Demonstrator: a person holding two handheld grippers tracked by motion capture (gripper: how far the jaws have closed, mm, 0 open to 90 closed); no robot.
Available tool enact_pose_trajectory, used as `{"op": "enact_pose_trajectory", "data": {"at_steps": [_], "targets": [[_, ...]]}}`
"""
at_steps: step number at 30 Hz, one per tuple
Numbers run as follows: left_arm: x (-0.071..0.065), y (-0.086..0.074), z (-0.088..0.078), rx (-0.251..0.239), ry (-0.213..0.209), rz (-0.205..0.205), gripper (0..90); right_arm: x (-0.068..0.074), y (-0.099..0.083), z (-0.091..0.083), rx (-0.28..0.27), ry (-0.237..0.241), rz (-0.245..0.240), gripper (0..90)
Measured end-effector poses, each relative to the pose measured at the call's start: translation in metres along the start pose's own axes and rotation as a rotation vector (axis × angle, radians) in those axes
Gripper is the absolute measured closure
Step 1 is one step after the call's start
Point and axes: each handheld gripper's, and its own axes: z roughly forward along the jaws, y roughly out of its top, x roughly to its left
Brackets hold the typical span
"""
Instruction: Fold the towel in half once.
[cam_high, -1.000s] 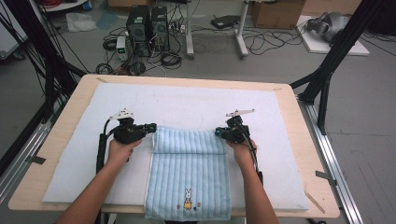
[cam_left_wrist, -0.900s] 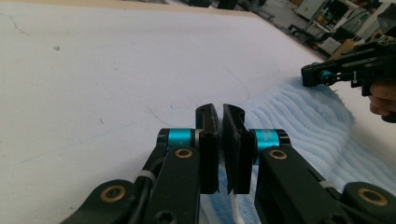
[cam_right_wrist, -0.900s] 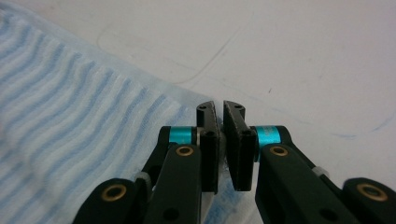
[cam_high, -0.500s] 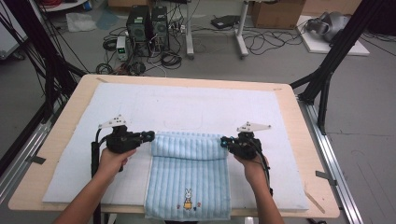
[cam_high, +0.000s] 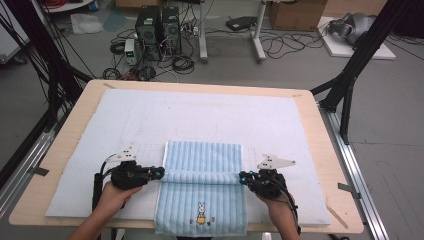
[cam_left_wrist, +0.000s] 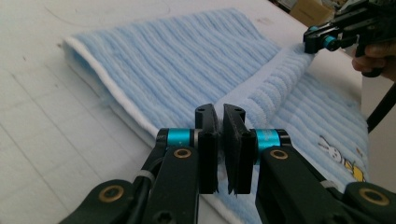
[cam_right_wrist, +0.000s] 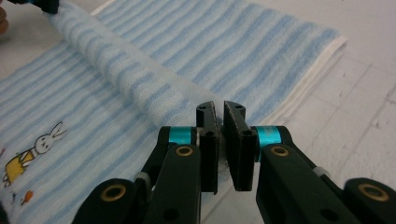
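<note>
My left claw (cam_high: 159, 173) and right claw (cam_high: 243, 177) each pinch a corner of the blue striped towel (cam_high: 202, 200), jaws nearly closed on thin cloth. It lies at six o'clock on the white mat (cam_high: 100, 130), folded edge lifted. Light, limp terry (it sags between grips), so I hold corners.

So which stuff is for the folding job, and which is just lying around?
For the job:
- blue striped towel
- left gripper, clamped on the towel's edge
- right gripper, clamped on the opposite edge
- white mat under the towel

Just lying about:
- computer towers
- floor cables
- cardboard box
</note>
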Motion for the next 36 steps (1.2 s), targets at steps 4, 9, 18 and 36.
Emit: {"op": "enact_pose_trajectory", "data": {"at_steps": [4, 9, 18, 36], "targets": [[0.001, -0.001, 0.001, -0.003, 0.032, -0.013, 68.3, 0.002, -0.003, -0.001, 0.006, -0.005, 0.000, 80.8], [0.013, 0.011, -0.007, -0.076, 0.119, -0.037, 55.1, -0.008, 0.004, -0.007, -0.093, 0.012, 0.086, 68.3], [0.048, 0.041, 0.016, -0.057, 0.198, -0.086, 58.0, -0.037, 0.028, 0.030, -0.015, -0.151, 0.099, 66.4], [0.055, 0.045, 0.048, 0.015, 0.276, -0.047, 88.5, -0.044, 0.035, 0.048, -0.013, -0.207, 0.091, 87.9]]}}
